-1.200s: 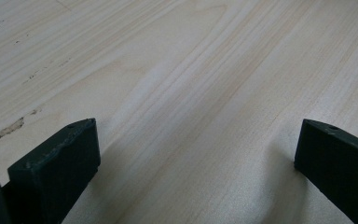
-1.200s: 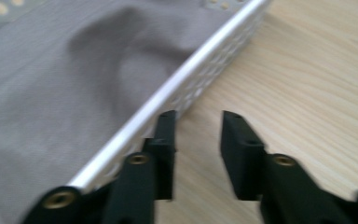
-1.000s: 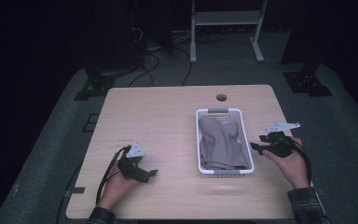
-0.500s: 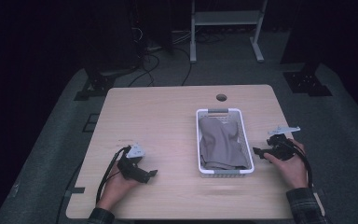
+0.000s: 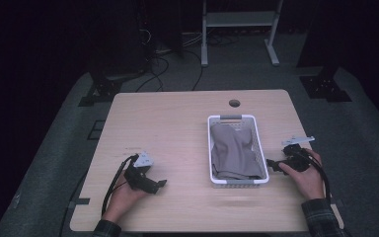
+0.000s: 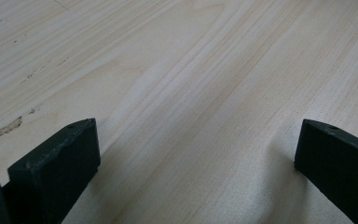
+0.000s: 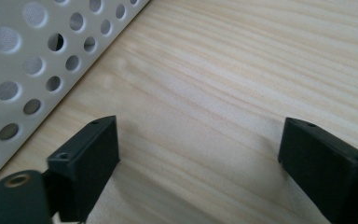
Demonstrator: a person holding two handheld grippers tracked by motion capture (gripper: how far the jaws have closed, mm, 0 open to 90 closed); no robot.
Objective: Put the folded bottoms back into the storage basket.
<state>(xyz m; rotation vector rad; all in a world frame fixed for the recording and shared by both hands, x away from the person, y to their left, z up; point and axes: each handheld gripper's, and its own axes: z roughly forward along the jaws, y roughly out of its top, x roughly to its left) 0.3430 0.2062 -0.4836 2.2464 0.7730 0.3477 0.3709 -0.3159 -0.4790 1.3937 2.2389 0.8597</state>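
Both pairs of jaws are gaping wide, holding nothing. The right gripper (image 5: 275, 165) is resting low right, just beside the white basket (image 5: 212, 148) with the grey cloth (image 5: 234, 150) lying inside. The left gripper (image 5: 159, 185) is sitting low left on the pale wooden desk (image 5: 172, 123). Dark room behind.

The high view looks forward and down from above the person's side, taking in the whole table (image 5: 177, 128) from well off. The left gripper view sits low, close over bare tabletop. The right gripper view is just as close; it shares the perforated basket (image 7: 23, 56) wall with the high view.
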